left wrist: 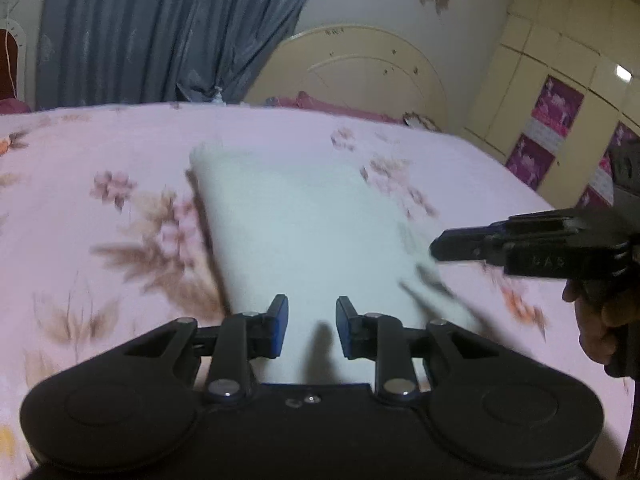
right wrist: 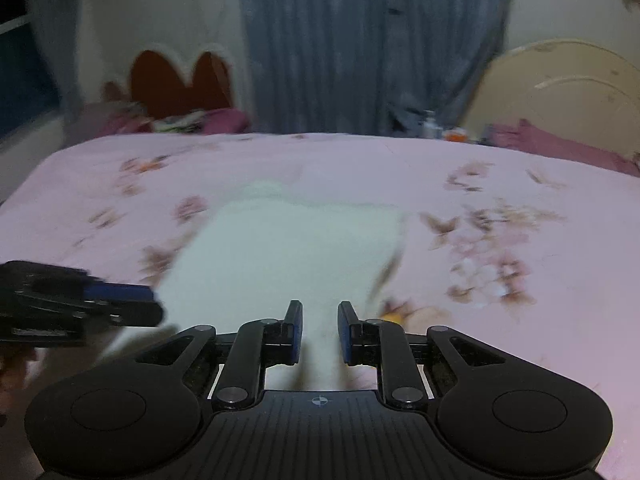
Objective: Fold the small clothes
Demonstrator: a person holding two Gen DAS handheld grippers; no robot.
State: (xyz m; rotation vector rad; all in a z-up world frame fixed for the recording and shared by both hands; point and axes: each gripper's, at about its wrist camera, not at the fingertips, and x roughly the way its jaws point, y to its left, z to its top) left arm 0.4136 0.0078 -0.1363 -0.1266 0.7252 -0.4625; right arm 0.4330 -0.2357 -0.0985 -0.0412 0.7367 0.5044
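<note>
A small white garment (left wrist: 304,232) lies flat on the pink floral bedsheet (left wrist: 100,168), folded into a long rectangle. It also shows in the right wrist view (right wrist: 280,256). My left gripper (left wrist: 312,326) is open and empty, just above the garment's near end. My right gripper (right wrist: 319,330) is open and empty over the garment's near edge. In the left wrist view the right gripper (left wrist: 440,246) comes in from the right, beside the garment's right edge. In the right wrist view the left gripper (right wrist: 152,304) comes in from the left. Both views are motion-blurred.
The bed has a cream headboard (left wrist: 360,68) and pink pillows (right wrist: 560,148). Blue-grey curtains (left wrist: 160,28) hang behind it. Cream wardrobe doors with pink posters (left wrist: 556,108) stand at the right. Small bottles (right wrist: 432,124) sit past the bed's far edge.
</note>
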